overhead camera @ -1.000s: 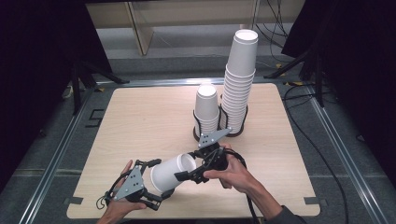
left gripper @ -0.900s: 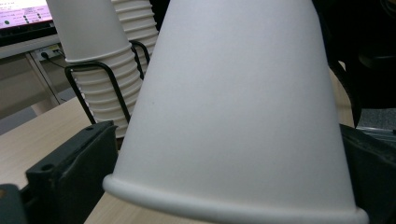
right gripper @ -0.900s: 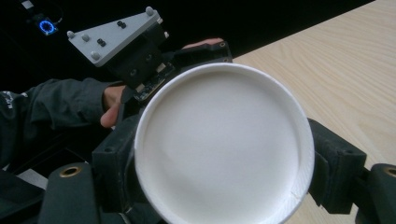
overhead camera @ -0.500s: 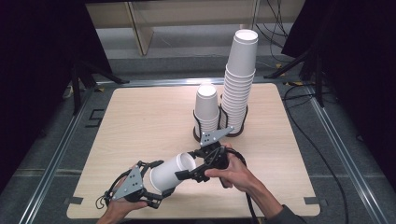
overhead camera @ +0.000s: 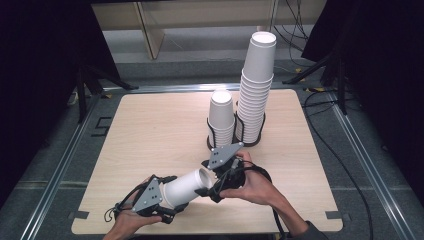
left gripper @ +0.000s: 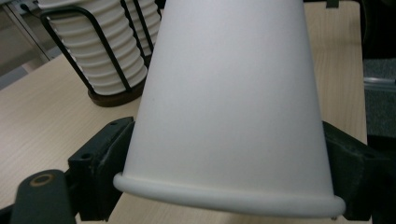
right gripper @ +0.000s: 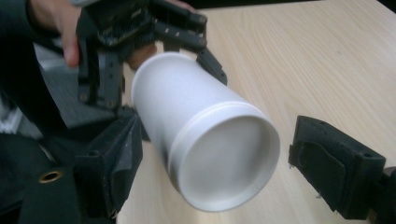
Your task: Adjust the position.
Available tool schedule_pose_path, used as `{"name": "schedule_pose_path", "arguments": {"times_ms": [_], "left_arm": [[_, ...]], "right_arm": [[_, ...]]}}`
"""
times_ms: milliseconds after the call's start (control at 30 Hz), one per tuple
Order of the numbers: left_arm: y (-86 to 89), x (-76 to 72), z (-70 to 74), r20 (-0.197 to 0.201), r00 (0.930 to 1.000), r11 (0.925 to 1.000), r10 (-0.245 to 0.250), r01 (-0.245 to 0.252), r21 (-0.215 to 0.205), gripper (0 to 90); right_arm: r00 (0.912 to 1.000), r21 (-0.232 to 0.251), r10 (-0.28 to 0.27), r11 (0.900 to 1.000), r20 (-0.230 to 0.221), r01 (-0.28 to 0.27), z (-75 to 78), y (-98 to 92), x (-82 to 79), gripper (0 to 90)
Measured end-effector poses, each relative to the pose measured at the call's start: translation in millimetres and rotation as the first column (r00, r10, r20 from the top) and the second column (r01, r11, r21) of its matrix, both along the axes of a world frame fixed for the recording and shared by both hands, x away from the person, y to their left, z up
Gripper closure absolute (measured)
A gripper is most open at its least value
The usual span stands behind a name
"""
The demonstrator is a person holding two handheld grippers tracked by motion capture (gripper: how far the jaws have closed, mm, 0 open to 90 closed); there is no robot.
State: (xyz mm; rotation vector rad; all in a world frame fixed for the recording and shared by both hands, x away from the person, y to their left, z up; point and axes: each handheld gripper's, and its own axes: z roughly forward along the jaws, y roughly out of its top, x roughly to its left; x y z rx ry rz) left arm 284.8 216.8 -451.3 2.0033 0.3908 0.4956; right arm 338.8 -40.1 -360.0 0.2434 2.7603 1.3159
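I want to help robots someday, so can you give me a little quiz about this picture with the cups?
1. True or false: the white cup stands upright.
2. Which gripper's fingers press on the cup?
3. How many cup stacks stand in wire holders?

Key:
1. False. It is held on its side.
2. The left gripper. Its fingers have just been closing on the cup. The fingers of the right gripper are open around the cup's base.
3. Two: the tall stack and the short stack.
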Motion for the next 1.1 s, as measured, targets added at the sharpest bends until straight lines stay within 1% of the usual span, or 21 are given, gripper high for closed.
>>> {"name": "schedule_pose_path", "arguments": {"times_ms": [67,133,167,233,267,333,433,533,567,600,633,700,733,767,800,900,933,967,1000,1067,1100], "left_arm": [[-0.8,-0.1,-0.1,-0.005,1.0000,0.9994,0.000,0.000,0.035,14.4],[-2.1,-0.9,-0.3,-0.001,1.0000,0.9964,-0.004,0.005,0.084,14.4],[-3.4,-1.9,-0.9,-0.010,0.9999,0.9959,-0.005,0.006,0.090,14.4],[-5.4,-3.0,-1.4,-0.017,0.9997,0.9931,-0.017,0.019,0.116,14.4],[-6.9,-3.3,-2.3,-0.012,0.9997,0.9927,-0.020,0.022,0.118,14.4],[-8.4,-4.8,-1.4,-0.016,0.9994,0.9868,-0.029,0.032,0.159,14.4],[-10.2,-5.7,-1.1,-0.011,0.9992,0.9829,-0.039,0.040,0.180,14.4],[-11.0,-7.0,0.4,-0.006,0.9986,0.9788,-0.052,0.052,0.198,14.4],[-11.3,-7.9,0.7,-0.004,0.9986,0.9788,-0.052,0.052,0.198,14.4],[-10.8,-7.6,1.7,-0.003,0.9981,0.9747,-0.062,0.061,0.215,14.4],[-11.8,-8.1,1.0,0.000,0.9980,0.9772,-0.063,0.061,0.203,14.4],[-12.1,-8.5,1.6,0.008,0.9974,0.9741,-0.072,0.069,0.216,14.4],[-12.1,-9.3,2.7,0.008,0.9971,0.9720,-0.075,0.072,0.224,14.4],[-11.2,-8.6,4.4,0.020,0.9960,0.9637,-0.087,0.079,0.255,14.4],[-12.8,-10.2,3.2,0.014,0.9968,0.9720,-0.079,0.074,0.223,14.4],[-12.2,-10.6,6.2,0.024,0.9950,0.9659,-0.097,0.088,0.243,14.5],[-13.3,-11.0,5.5,0.028,0.9949,0.9705,-0.097,0.088,0.224,14.6],[-13.6,-11.4,5.8,0.029,0.9947,0.9706,-0.099,0.090,0.223,14.6],[-13.6,-11.4,5.9,0.031,0.9942,0.9697,-0.103,0.093,0.226,14.6],[-13.3,-12.0,6.7,0.027,0.9935,0.9646,-0.110,0.100,0.244,14.6],[-13.6,-11.9,6.2,0.028,0.9933,0.9654,-0.112,0.102,0.240,14.6]], "right_arm": [[0.9986,-0.064,0.011,0.998,0.052,-0.008,2.4,2.5,-6.4,17.6],[0.9887,-0.121,0.068,0.991,0.133,-0.052,2.8,6.7,-8.9,18.1],[0.9944,-0.145,0.039,0.989,0.098,-0.025,1.8,8.3,-15.1,18.3],[0.9873,-0.179,0.078,0.982,0.139,-0.052,-1.4,13.7,-16.4,18.4],[0.9857,-0.199,0.089,0.978,0.143,-0.059,-3.2,16.0,-17.3,18.5],[0.9817,-0.236,0.109,0.969,0.156,-0.070,-8.2,21.0,-18.5,18.9],[0.9769,-0.276,0.124,0.958,0.174,-0.072,-13.0,26.0,-21.0,19.0],[0.9642,-0.323,0.158,0.943,0.213,-0.082,-18.7,31.4,-20.4,19.0],[0.9649,-0.337,0.163,0.937,0.205,-0.087,-19.7,32.9,-21.8,19.2],[0.9667,-0.341,0.161,0.936,0.199,-0.085,-21.3,34.5,-22.7,19.4],[0.9641,-0.350,0.172,0.932,0.202,-0.093,-22.7,35.8,-22.3,19.4],[0.9645,-0.364,0.180,0.926,0.194,-0.099,-25.4,37.9,-23.1,19.2],[0.9608,-0.375,0.194,0.921,0.198,-0.109,-26.5,38.5,-22.3,19.2],[0.9622,-0.374,0.198,0.920,0.187,-0.117,-27.9,39.6,-22.9,19.2],[0.9638,-0.373,0.200,0.920,0.176,-0.123,-29.4,40.5,-23.5,19.1],[0.9609,-0.392,0.218,0.910,0.171,-0.136,-33.6,42.8,-22.8,18.9],[0.9582,-0.400,0.225,0.906,0.177,-0.138,-34.9,43.4,-22.0,18.9],[0.9502,-0.417,0.251,0.896,0.185,-0.156,-36.5,44.1,-20.1,19.0],[0.9503,-0.423,0.253,0.892,0.181,-0.157,-37.7,44.6,-20.1,19.5],[0.9605,-0.405,0.234,0.901,0.150,-0.157,-39.1,45.8,-22.7,20.6],[0.9596,-0.409,0.240,0.898,0.147,-0.161,-39.5,46.1,-22.8,21.0]]}}
